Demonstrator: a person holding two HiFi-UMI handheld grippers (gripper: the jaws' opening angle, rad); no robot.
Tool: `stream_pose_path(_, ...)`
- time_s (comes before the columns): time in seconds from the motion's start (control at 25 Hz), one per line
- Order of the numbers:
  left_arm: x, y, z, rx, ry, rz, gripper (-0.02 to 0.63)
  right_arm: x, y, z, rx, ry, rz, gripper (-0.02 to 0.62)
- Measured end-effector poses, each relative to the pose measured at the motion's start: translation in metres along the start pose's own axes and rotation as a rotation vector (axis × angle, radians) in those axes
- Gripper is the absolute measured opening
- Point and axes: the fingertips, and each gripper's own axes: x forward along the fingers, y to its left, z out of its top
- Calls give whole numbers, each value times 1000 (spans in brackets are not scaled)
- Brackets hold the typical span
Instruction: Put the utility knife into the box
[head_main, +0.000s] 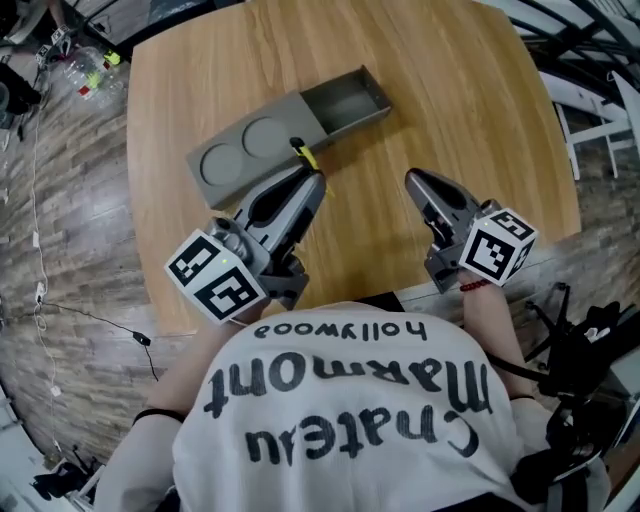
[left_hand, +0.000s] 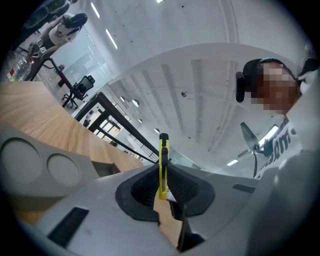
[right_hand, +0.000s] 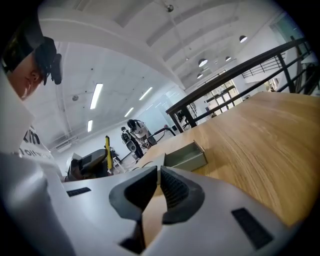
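Observation:
A yellow utility knife (head_main: 303, 153) sticks out of my left gripper (head_main: 312, 178), which is shut on it just in front of the grey box (head_main: 262, 142). In the left gripper view the utility knife (left_hand: 163, 162) stands upright between the black pads (left_hand: 145, 189). The box's drawer (head_main: 346, 102) is pulled open toward the right and looks bare inside. My right gripper (head_main: 413, 182) hovers to the right of the left one, shut with nothing in it. From the right gripper view I see the open drawer (right_hand: 186, 156) and the knife (right_hand: 107, 152) in the other gripper.
The box lies on a round wooden table (head_main: 460, 110). Its lid has two round recesses (head_main: 240, 145). Beyond the table edge are a wood-plank floor, cables and bottles (head_main: 88, 70) at left and white frames (head_main: 595, 110) at right.

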Motion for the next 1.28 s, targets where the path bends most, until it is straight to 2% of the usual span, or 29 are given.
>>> stream_pose_path(0.2,25,-16,-7,17,-38,37,49,-19,-32,7,-36,65,-5,25)
stream_pose_path(0.4,57,-21,-8,32,-76,70,49,-40,-64,23,-33,70,-3,25)
stream_pose_path(0.56,68,-18,-6,43,-107,91,49,-44,-75,28,-41,81,10,25)
stream_pose_path(0.64,65,-12,-10,80,-98,133,49,-42,-76,27,-54,89,21,25)
stream_pose_path(0.88,71,25,-15,358,82,293,49,-32,-84,41,-79,106,58,25)
stream_pose_path(1.04,77,55,-12,570,244,358,49,-32,-92,40,-70,111,60,25)
stream_pose_path(1.16,84,72,-12,638,318,366,49,-38,-96,31,-49,103,47,25)
stream_pose_path(1.28,94,88,-17,637,378,363,49,-41,-96,22,-36,110,52,25)
